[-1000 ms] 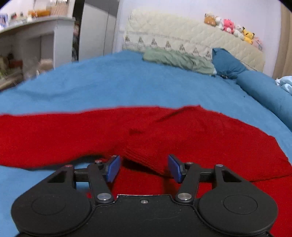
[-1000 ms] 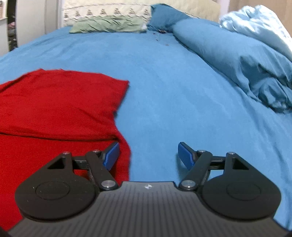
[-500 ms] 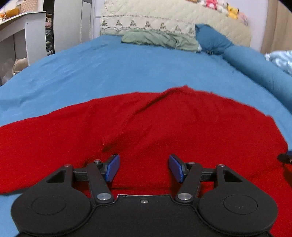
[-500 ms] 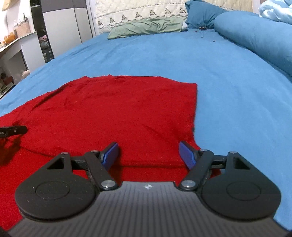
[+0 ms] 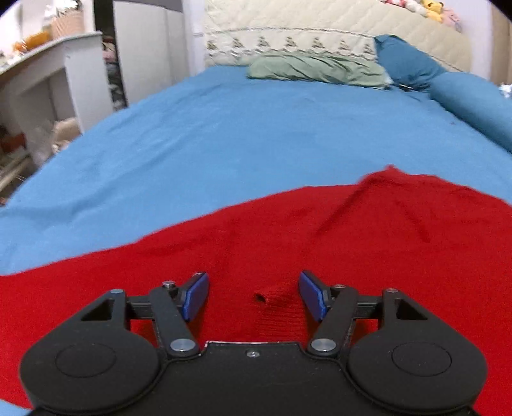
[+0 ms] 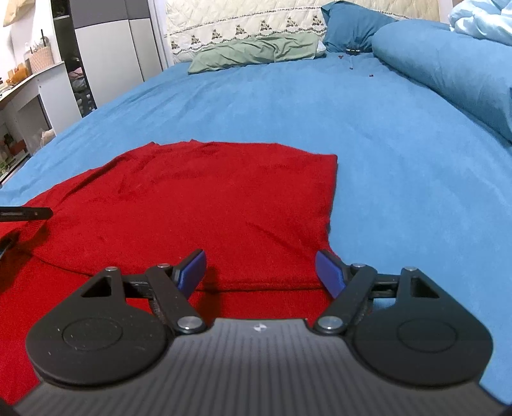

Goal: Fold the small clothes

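**Grippers poised, empty, over a half-folded red knit on a blue bed**

Both grippers hang with jaws parted and nothing between the pads; the left gripper, whose jaws have just been opening, looks down on bare red cloth, while the right gripper straddles the near edge of the folded-over layer, close to the garment's right border. Beneath them the blue bedsheet serves as the folding surface, broad and flat enough to keep the cloth spread; the red knit garment lies on its near half, one part doubled over the rest so that a straight fold line crosses just ahead of the right gripper, and the jaws' wide stance looks like readiness for the next pinch, not a hold. Pushed to the far end, out of the working area, are a rolled blue duvet; a green pillow; a blue pillow against the quilted headboard; a row of plush toys along its top. A small dark hole shows in the knit between the left gripper's pads. No brand, label or legible writing appears on cloth or bedding; only a small pale mark sits on the right gripper's ribbed body, too small to read.
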`<act>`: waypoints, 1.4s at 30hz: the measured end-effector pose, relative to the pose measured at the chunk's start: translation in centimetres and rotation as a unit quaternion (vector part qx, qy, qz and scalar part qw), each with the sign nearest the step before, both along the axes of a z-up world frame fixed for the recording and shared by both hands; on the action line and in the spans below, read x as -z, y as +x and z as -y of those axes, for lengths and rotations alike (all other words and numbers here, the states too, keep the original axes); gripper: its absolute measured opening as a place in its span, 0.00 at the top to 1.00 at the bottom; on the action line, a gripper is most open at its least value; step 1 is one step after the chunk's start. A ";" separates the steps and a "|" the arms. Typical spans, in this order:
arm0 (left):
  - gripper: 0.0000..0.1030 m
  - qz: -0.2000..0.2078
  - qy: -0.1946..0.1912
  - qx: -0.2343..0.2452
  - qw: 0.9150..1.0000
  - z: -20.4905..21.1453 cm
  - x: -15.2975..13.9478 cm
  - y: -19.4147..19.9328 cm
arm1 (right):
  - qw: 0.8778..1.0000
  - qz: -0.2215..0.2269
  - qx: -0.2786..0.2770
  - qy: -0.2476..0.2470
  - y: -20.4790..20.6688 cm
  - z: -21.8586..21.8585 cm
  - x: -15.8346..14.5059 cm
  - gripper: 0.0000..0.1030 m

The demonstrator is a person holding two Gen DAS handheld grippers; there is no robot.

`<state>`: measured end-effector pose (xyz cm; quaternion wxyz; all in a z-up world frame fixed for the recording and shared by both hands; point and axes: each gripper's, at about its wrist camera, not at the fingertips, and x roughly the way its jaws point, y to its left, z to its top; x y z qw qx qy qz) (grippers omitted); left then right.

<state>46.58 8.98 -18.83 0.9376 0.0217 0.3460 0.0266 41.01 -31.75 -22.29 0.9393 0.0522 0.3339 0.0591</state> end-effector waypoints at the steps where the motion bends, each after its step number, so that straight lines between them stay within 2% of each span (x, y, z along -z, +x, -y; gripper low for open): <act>1: 0.33 0.004 0.011 -0.008 1.000 -0.2 0.1 0.0 | 1.000 -0.001 0.000 0.001 0.0 0.1 0.1 0.12; 4: 0.33 0.013 0.059 -0.034 0.998 -0.5 -0.1 0.1 | 1.000 0.000 -0.004 -0.002 -0.1 0.1 0.3 0.12; 6: 0.35 0.011 0.068 -0.049 0.996 -0.9 -0.4 -0.5 | 1.000 -0.001 -0.004 -0.005 0.1 0.0 0.3 0.12; 9: 0.34 0.031 0.022 -0.038 0.999 -1.3 -2.2 -3.1 | 1.000 0.005 -0.005 -0.008 0.0 -0.1 0.0 0.11; 12: 0.34 0.040 -0.002 -0.001 0.999 0.6 -3.2 -5.1 | 1.000 0.020 -0.013 -0.005 -0.2 -0.6 -0.4 0.10; 17: 0.34 0.003 -0.032 0.056 0.998 4.2 -0.9 -6.3 | 1.000 0.003 0.001 0.010 0.6 -0.5 0.9 0.09; 19: 0.32 -0.007 -0.032 0.053 0.998 4.4 0.4 -6.1 | 1.000 0.001 0.010 0.008 0.4 -0.2 1.5 0.09; 22: 0.32 -0.004 -0.043 0.047 0.998 4.1 0.2 -6.0 | 1.000 0.007 0.002 -0.002 -0.1 -0.2 1.5 0.09; 25: 0.32 -0.006 -0.049 0.031 0.998 3.9 -1.3 -6.2 | 1.000 0.010 0.000 0.005 -0.3 -0.2 1.2 0.09; 29: 0.29 0.015 -0.058 -0.008 0.998 1.9 -5.3 -8.2 | 0.999 0.024 -0.015 0.026 -1.9 -0.6 -1.7 0.09; 30: 0.26 0.019 -0.061 -0.020 0.998 1.3 -6.3 -8.8 | 0.999 0.025 -0.021 0.027 -2.3 -0.9 -2.6 0.09; 32: 0.11 0.028 -0.067 -0.046 0.996 -0.5 -8.7 -10.2 | 0.998 0.031 -0.043 0.028 -3.2 -1.8 -4.5 0.07; 33: 0.03 0.035 -0.068 -0.056 0.995 -1.4 -9.6 -10.8 | 0.998 0.033 -0.054 0.029 -3.4 -2.2 -5.4 0.02; 34: 0.00 0.046 -0.067 -0.068 0.994 -2.2 -10.6 -11.6 | 0.997 0.033 -0.065 0.030 -3.7 -2.8 -6.2 0.00; 38: 0.00 0.058 -0.065 -0.123 0.989 -6.3 -13.1 -13.8 | 0.994 0.032 -0.092 0.042 -4.1 -5.6 -8.9 0.00; 42: 0.00 0.048 -0.063 -0.173 0.982 -11.0 -12.9 -15.1 | 0.991 0.029 -0.120 0.052 -3.9 -8.1 -10.1 0.00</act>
